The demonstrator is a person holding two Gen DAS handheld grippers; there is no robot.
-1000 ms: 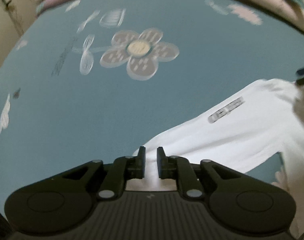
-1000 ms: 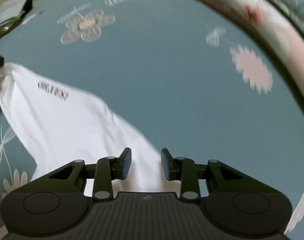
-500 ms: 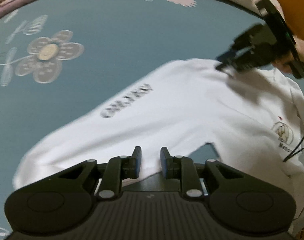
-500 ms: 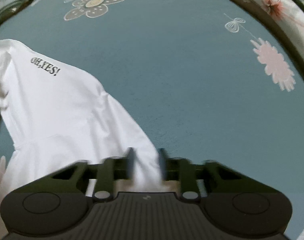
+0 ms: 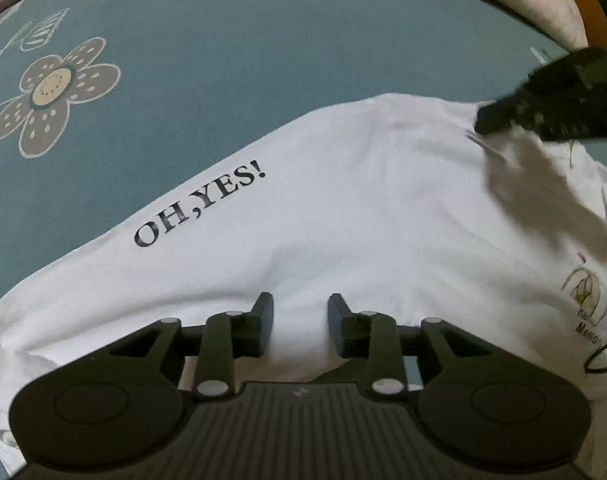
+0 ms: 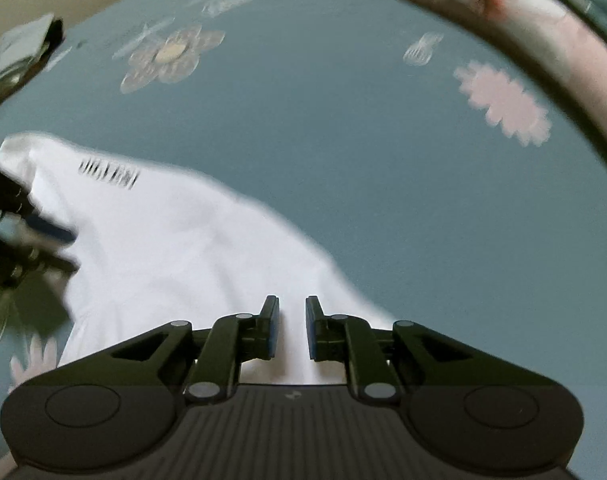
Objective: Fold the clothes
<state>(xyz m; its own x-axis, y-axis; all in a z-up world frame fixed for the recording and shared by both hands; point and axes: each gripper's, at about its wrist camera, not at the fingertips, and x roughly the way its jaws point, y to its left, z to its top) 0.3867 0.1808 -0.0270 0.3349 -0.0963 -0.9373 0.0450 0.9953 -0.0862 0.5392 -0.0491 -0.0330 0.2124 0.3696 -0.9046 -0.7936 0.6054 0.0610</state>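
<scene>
A white shirt [image 5: 343, 208] printed "OH,YES!" lies spread on a teal bedsheet [image 5: 223, 60]. My left gripper [image 5: 299, 304] hovers low over the shirt's near part, open, with cloth showing flat under the gap. In the left wrist view the right gripper's dark fingers [image 5: 503, 116] press on the shirt's far right part. In the right wrist view the white shirt [image 6: 175, 240] runs between the close-set pads of my right gripper [image 6: 291, 308], which is shut on a fold of it. The left gripper's fingers [image 6: 31, 232] show blurred at that view's left edge.
The sheet [image 6: 343, 160] carries flower prints, a grey one [image 5: 51, 92] and a pink one [image 6: 503, 104]. A pink floral quilt edge [image 6: 523, 12] curves along the far side. A thin black cable [image 5: 599, 356] loops over the shirt's right part. A grey bundle [image 6: 19, 48] lies far left.
My left gripper swung from the bare sheet over the shirt and its jaws widened, letting the cloth go. The right gripper's jaws narrowed onto the shirt.
</scene>
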